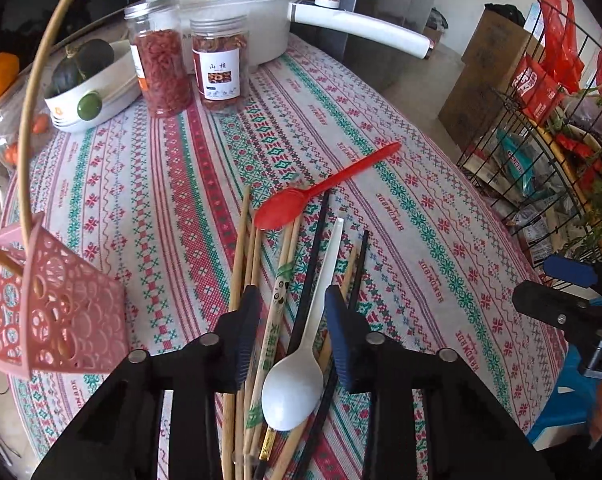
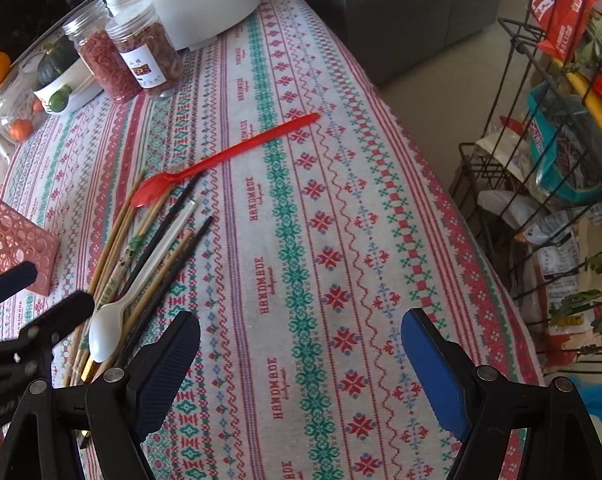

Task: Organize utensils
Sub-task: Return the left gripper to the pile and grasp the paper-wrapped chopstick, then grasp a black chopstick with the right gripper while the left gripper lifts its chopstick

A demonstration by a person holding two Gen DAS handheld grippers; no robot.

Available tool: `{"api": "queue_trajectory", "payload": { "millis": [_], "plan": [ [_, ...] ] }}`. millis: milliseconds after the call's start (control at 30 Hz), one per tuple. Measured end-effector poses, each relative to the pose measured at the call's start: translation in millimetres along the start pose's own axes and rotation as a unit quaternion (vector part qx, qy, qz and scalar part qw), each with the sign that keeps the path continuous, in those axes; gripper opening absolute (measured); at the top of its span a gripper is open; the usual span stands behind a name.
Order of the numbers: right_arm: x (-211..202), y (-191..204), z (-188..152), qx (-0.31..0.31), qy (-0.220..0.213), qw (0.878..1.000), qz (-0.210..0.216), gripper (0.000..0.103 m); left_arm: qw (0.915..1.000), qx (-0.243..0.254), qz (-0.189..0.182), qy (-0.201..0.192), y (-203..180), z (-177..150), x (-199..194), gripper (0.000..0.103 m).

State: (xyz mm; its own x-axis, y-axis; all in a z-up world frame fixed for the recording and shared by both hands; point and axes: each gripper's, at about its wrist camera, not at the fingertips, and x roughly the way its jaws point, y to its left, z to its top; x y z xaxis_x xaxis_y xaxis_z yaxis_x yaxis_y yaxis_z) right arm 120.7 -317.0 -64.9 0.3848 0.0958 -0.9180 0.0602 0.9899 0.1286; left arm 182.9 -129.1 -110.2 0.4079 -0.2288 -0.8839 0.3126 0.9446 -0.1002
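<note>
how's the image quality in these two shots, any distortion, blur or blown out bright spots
Left wrist view: heavy fisheye bending, black corners; the white pot looks washed out; the white spoon stays sharp between the open left gripper. Right wrist view: same curved tablecloth; the open right gripper is crisp, while the edges look softer.
</note>
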Motion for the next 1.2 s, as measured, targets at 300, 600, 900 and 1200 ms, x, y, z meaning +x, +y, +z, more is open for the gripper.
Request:
{"api": "queue_trajectory", "payload": {
  "millis": [300,600,900,1200],
  "plan": [
    [9,-10,7,0.012,0.015,1.0,0.015,0.086,0.9997,0.004,0.004,0.023,6,6,37,0.012],
    [16,-10,8,0.008,0.022,1.0,0.015,0.086,0.9992,0.003,-0.005,0.039,9,12,48,0.01],
    [30,-7,6,0.02,0.044,0.999,0.01,0.086,0.9996,-0.001,-0.025,0.01,17,-1,-2,0.005],
    [47,23,5,0.014,0.066,0.998,0.011,0.086,0.9982,-0.012,-0.051,-0.029,36,-22,-66,0.005]
  ]
}}
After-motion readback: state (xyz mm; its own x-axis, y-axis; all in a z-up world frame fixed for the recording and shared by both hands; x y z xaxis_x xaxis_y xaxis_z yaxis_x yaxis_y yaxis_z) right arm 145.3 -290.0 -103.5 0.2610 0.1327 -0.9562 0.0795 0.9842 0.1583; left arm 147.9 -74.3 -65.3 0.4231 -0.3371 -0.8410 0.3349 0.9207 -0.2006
